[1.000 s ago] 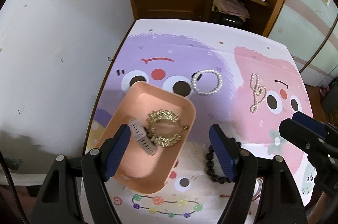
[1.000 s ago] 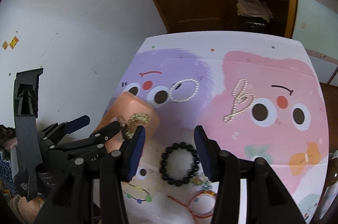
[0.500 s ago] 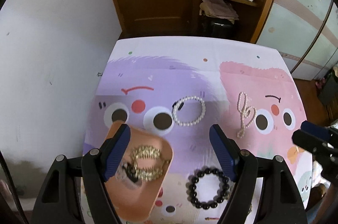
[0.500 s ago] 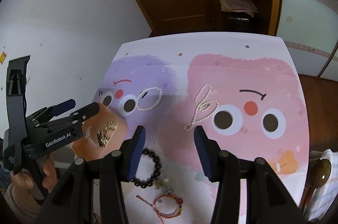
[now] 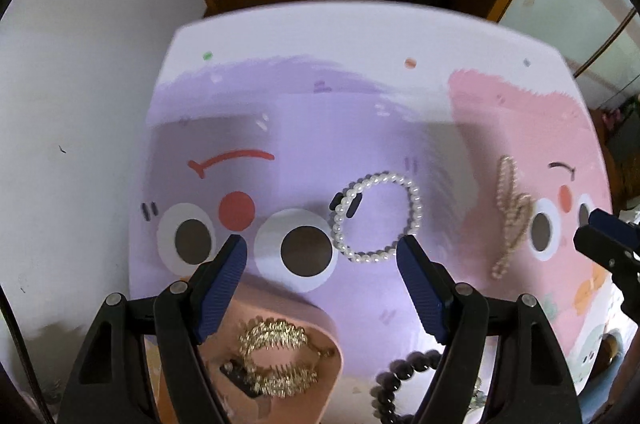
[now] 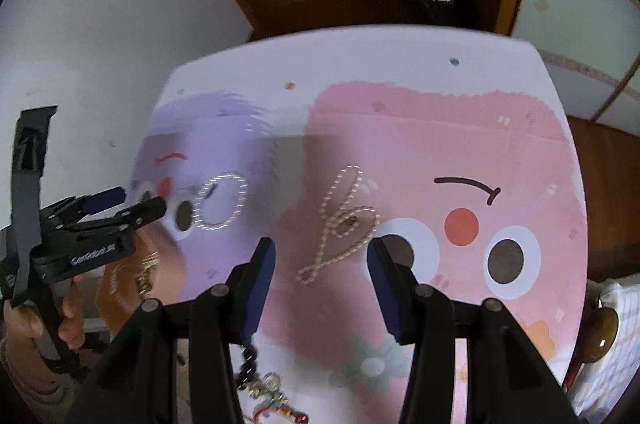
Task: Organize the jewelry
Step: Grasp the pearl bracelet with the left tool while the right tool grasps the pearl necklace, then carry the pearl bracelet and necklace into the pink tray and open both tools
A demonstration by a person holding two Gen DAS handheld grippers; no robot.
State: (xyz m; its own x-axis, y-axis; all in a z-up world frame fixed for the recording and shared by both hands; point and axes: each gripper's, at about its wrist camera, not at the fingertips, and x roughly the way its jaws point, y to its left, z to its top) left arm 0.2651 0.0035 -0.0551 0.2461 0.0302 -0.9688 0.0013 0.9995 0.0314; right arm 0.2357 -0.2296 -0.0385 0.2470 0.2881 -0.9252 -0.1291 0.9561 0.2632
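A white pearl bracelet (image 5: 378, 218) lies on the purple part of the mat, just beyond my open, empty left gripper (image 5: 322, 256). A looped pearl chain (image 6: 340, 224) lies on the pink part, right between the tips of my open, empty right gripper (image 6: 321, 256); it also shows in the left wrist view (image 5: 510, 214). The peach tray (image 5: 320, 320) below the left fingers holds a gold bracelet (image 5: 276, 356) and a dark piece. A black bead bracelet (image 5: 400, 380) lies next to the tray.
The cartoon mat (image 5: 360, 104) covers a table against a white wall on the left. A red cord bracelet and charms (image 6: 272, 392) lie near the front edge. A brown door and shelves stand behind the table's far edge.
Both grippers have moved forward over the table. The left has gone from above the tray to the pearl bracelet; the right has gone from the black bead bracelet to the pearl chain.
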